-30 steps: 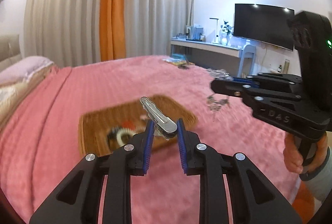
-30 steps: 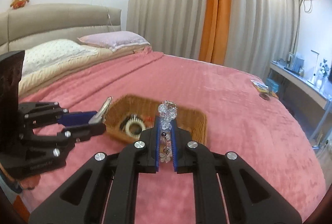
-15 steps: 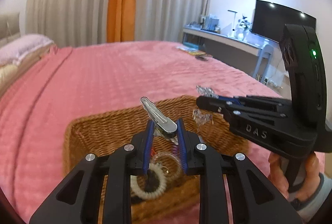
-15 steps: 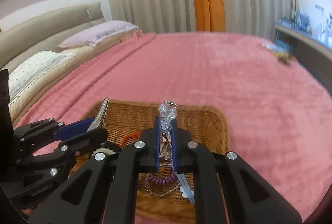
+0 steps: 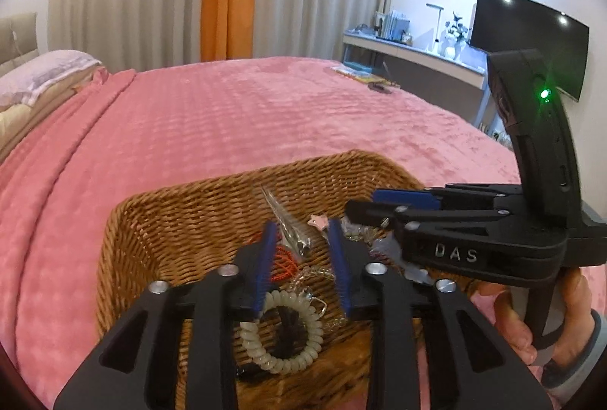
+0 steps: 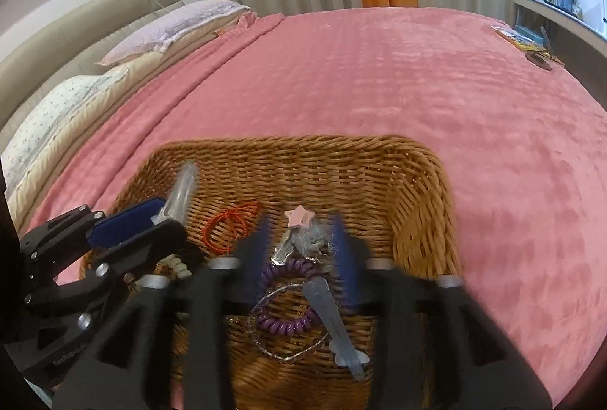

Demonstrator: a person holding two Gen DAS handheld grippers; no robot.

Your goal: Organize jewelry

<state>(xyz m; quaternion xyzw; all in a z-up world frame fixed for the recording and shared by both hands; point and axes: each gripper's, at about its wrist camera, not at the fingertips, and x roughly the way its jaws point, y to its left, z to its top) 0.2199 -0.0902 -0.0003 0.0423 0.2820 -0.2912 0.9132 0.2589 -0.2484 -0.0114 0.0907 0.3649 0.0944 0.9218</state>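
Two grippers over one wicker basket (image 5: 151,220), lower centre of frame. Left gripper (image 5: 303,258): jaws opening, silver hair clip (image 5: 288,226) dropping free between them; a second ago you still pinched it. Right gripper (image 6: 299,243): jaws opening, its crystal charm (image 6: 315,239) now loose beside the pink star (image 6: 299,214), earlier clamped. Step: release into basket. Next: lift both clear, fetch remaining pieces.

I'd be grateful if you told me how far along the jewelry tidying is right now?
Done: the basket on the bed holds hair ties, a purple coil, a star clip and a flat clip. In hand: both grippers hang over it, jaws opening; the silver clip and crystal piece are dropping in. Left: small items at the bed's far edge, possibly unrelated.
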